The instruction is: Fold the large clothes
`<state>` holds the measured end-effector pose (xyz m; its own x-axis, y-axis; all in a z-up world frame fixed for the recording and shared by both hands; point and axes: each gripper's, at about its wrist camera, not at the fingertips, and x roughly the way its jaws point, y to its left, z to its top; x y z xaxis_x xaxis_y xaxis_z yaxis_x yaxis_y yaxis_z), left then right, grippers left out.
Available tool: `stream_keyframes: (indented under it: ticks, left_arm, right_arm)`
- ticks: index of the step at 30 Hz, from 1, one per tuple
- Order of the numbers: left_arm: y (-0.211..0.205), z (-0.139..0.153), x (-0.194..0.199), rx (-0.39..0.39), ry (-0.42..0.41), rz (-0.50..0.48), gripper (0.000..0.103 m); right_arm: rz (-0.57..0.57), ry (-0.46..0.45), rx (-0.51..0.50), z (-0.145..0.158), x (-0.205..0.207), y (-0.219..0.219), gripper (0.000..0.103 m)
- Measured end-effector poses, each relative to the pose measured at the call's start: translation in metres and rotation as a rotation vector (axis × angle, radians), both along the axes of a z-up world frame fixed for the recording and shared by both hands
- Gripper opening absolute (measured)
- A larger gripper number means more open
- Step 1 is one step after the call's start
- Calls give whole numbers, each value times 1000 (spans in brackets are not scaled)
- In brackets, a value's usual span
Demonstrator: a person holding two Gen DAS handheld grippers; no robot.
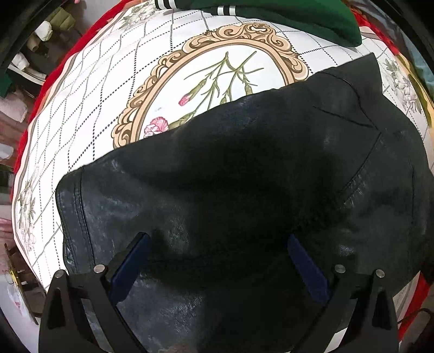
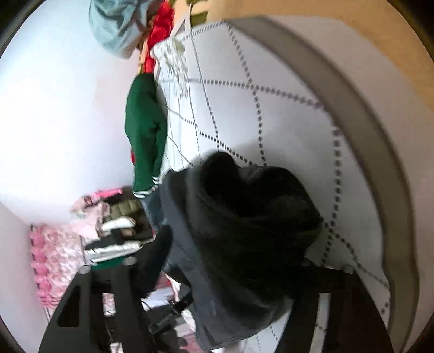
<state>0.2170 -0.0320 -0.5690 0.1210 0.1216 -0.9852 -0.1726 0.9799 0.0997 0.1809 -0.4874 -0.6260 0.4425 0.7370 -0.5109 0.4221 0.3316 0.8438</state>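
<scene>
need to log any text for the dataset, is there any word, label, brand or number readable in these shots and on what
None: no readable text in either view.
Black leather garment: stitched seams only, no label showing.
Green garment: white stripes, no lettering.
Tablecloth: flowers, an ornate frame and a dotted grid, no words.
The right wrist view is motion-blurred.

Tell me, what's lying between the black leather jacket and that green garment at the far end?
Only bare tablecloth: its printed oval frame with pink flowers fills the gap between the black jacket and green garment, seen in the left wrist view.
</scene>
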Motion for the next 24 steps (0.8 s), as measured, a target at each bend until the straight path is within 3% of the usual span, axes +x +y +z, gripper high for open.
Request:
stream_keyframes:
  ticks: [7, 8, 9, 10, 12, 16, 17, 19, 21, 24]
  left_arm:
    - [-13, 4, -2, 61, -44, -36, 103]
    - [-15, 4, -2, 71, -49, -40, 103]
    - [-16, 4, -2, 79, -55, -40, 103]
    - [-16, 3, -1, 81, -57, -38, 103]
    - [-15, 2, 1, 74, -52, -31, 103]
    - [-10, 0, 1, 68, -58, -33, 103]
    - [-10, -1, 1, 65, -59, -34, 103]
    - [-8, 0, 7, 54, -54, -32, 103]
    - [-6, 0, 7, 48, -50, -34, 103]
    - [-3, 1, 10, 49, -55, -41, 103]
  right_arm:
    - [67, -12, -24, -11, 27, 25, 63]
    - [69, -18, -39, -9, 29, 27, 57]
    - [74, -22, -55, -5, 26, 24, 37]
    - [76, -32, -72, -1, 26, 25, 29]
    - [74, -75, -74, 11, 24, 27, 27]
    - [86, -138, -61, 22, 24, 32, 27]
    - [85, -124, -64, 16, 27, 32, 30]
    - [62, -50, -65, -5, 30, 27, 47]
    - [52, -41, -11, -23, 39, 29, 48]
    - [66, -61, -35, -21, 52, 37, 48]
